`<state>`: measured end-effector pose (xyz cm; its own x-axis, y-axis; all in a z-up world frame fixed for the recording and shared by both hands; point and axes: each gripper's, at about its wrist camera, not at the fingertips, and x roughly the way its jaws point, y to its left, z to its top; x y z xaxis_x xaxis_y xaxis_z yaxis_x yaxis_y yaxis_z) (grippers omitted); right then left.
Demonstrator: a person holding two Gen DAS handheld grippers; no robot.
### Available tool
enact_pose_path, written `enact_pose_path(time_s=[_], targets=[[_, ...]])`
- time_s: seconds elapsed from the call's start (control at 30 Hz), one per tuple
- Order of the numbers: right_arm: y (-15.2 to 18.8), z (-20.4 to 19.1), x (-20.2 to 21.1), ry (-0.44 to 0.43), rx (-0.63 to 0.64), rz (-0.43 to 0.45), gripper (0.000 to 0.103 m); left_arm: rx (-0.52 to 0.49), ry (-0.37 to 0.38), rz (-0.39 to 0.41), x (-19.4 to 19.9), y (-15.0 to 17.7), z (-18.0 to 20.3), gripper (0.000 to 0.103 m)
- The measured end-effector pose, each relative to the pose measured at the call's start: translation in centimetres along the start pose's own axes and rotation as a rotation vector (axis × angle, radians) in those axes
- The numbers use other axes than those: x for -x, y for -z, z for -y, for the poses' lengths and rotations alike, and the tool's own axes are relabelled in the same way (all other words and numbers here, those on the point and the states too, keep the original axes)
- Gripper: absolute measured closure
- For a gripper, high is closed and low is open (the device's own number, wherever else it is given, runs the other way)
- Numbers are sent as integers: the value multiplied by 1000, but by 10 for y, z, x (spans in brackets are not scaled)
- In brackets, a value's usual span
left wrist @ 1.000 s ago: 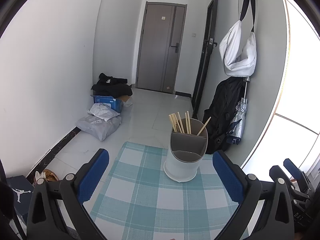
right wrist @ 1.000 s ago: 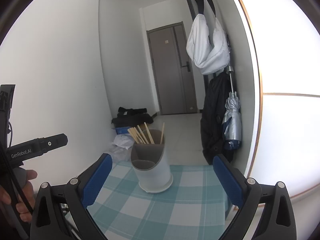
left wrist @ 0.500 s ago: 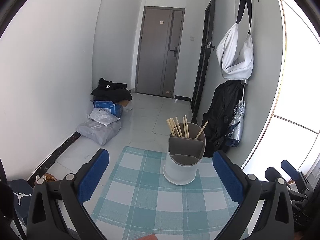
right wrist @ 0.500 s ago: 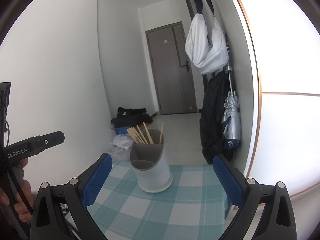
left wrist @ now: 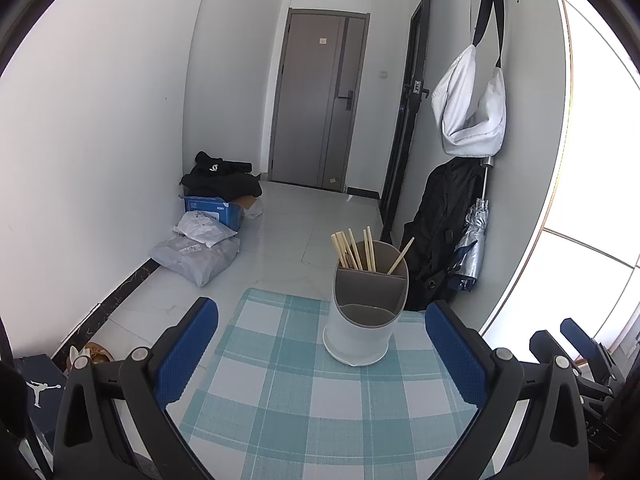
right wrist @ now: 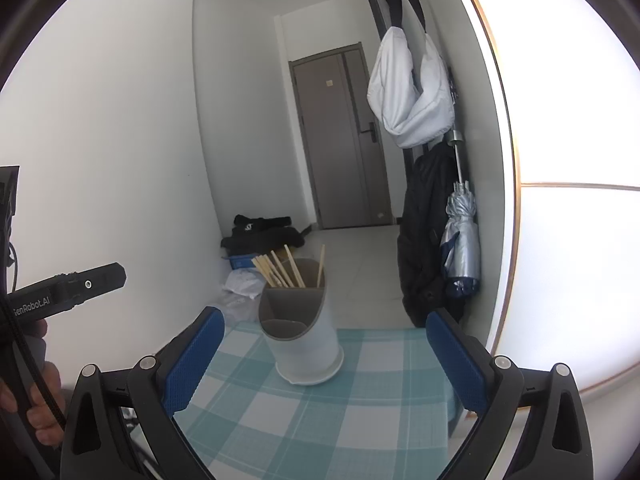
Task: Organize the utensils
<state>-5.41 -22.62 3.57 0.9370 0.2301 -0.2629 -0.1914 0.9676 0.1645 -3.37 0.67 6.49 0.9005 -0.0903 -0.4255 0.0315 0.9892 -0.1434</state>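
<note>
Wooden chopsticks (left wrist: 354, 249) stand in the rear compartment of a white utensil holder (left wrist: 362, 320), centre frame on a teal checked tablecloth (left wrist: 280, 384); left gripper (left wrist: 322, 350) spread wide, empty, at the lower frame.

Right wrist view: same utensil holder (right wrist: 304, 340) centre, chopsticks (right wrist: 280, 270) upright; right gripper (right wrist: 324, 360) released, empty; a hand (right wrist: 38, 412) at lower left.

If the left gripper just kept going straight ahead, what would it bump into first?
Most likely the utensil holder with the chopsticks. It stands on the checked cloth, a little right of midway between the open left gripper fingers. Depth is hard to judge, but nothing lies in between.
</note>
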Motion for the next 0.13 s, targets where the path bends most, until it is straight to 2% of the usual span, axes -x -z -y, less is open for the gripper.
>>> enact_pose_path(time_s=[0.13], targets=[[1, 0, 1, -1, -5, -5, 0, 5, 3, 2, -1, 0, 0, 1]])
